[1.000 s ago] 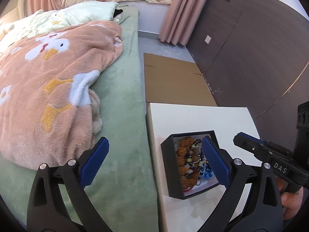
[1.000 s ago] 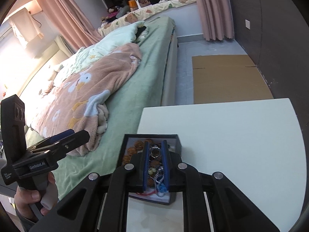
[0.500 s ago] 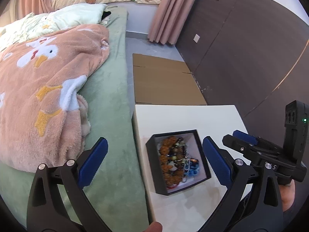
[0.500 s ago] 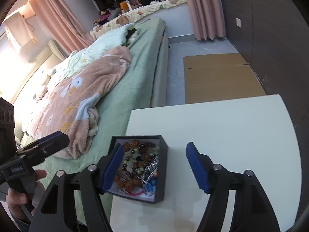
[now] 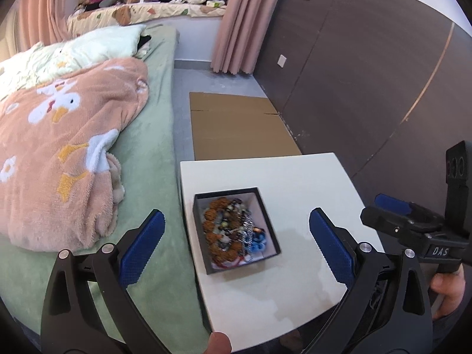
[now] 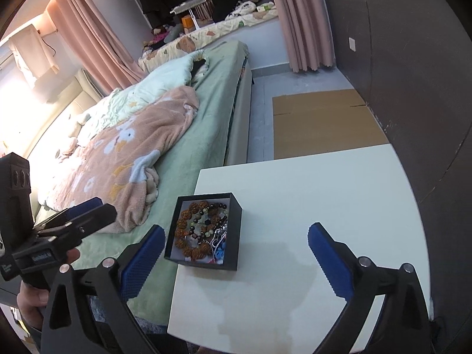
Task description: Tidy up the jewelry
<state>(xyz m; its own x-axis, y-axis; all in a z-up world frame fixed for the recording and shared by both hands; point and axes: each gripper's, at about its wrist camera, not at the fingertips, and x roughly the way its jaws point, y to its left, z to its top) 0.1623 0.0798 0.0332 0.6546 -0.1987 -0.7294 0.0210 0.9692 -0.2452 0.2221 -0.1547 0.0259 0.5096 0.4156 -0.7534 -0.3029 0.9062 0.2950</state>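
Note:
A small black box (image 5: 267, 224) with a white lining sits near the left edge of a white table (image 5: 295, 183). It holds a heap of jewelry (image 5: 233, 230): brown bead bracelets, dark beads, a silver chain and blue pieces. The box (image 6: 233, 236) and the jewelry (image 6: 203, 230) also show in the right wrist view. My left gripper (image 5: 236, 247) is open and empty, held above the box's near side. My right gripper (image 6: 236, 256) is open and empty, above the table just right of the box. Each gripper shows at the edge of the other's view.
A bed with a green sheet (image 5: 153, 153) and a pink fleece blanket (image 5: 59, 147) stands left of the table. Flat cardboard (image 5: 239, 124) lies on the floor beyond it. A dark panel wall (image 5: 368, 73) runs along the right. Pink curtains (image 6: 298, 17) hang behind.
My right gripper was shut over the jewelry in the box, then opened and drew back and up. My left gripper stayed open and pulled back, so the box looks farther off.

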